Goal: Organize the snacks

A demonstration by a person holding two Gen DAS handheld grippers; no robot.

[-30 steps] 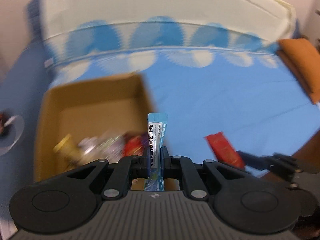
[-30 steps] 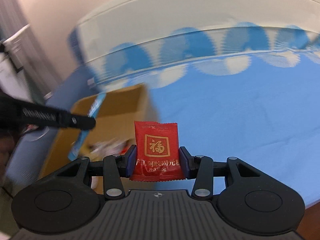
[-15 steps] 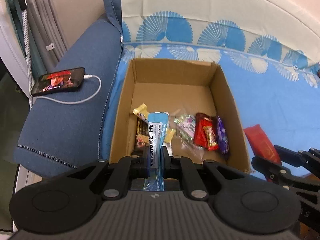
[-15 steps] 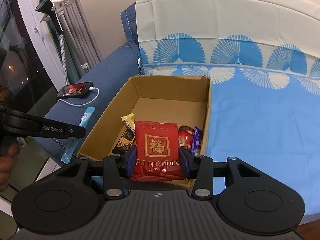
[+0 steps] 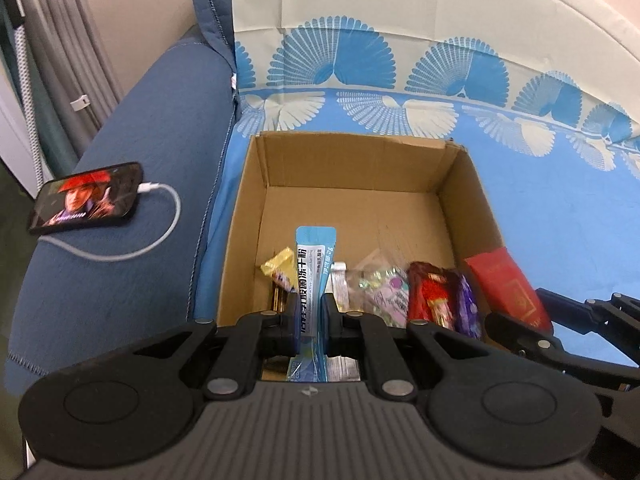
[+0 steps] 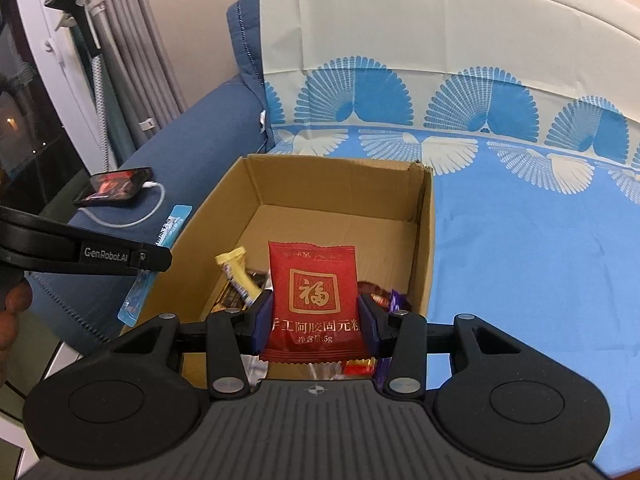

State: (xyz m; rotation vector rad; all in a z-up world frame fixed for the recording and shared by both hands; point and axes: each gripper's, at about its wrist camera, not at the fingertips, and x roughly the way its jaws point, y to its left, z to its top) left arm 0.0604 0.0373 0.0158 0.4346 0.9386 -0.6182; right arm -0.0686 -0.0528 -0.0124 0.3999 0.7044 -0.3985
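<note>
We see a sofa [image 5: 120, 216] under a blue fan-print cover [image 6: 520, 240]; cardboard box [image 5: 352, 168] sits on the cover, phone [image 5: 86, 198] with cable [image 5: 132, 252] on the armrest.

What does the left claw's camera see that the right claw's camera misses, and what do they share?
Only the left view shows the clear crinkly candy bag in the box. Only the right view shows the dark night window and the gold character on the red square packet. Both show the brown cardboard box, the lit black phone, and the light-blue stick sachet.
</note>
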